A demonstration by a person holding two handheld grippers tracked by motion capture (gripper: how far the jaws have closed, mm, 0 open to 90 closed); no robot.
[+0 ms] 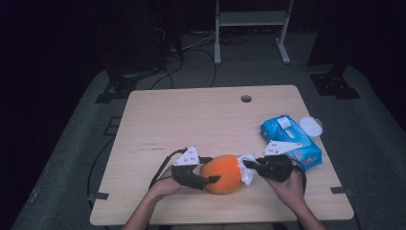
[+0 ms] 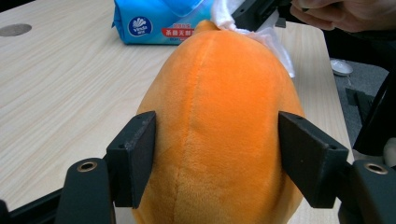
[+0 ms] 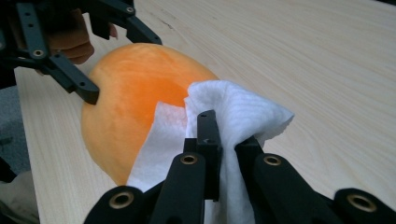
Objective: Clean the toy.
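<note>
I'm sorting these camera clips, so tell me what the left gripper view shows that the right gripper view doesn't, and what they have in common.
The left gripper view alone shows the blue tissue pack lying behind the toy, the round hole in the table, and the left gripper with its jaws on either side of the orange plush toy.

The right gripper view alone shows the right gripper shut on the white tissue, pinching its folds.

Both show the toy, the tissue against one end of it, and the wooden table.
</note>
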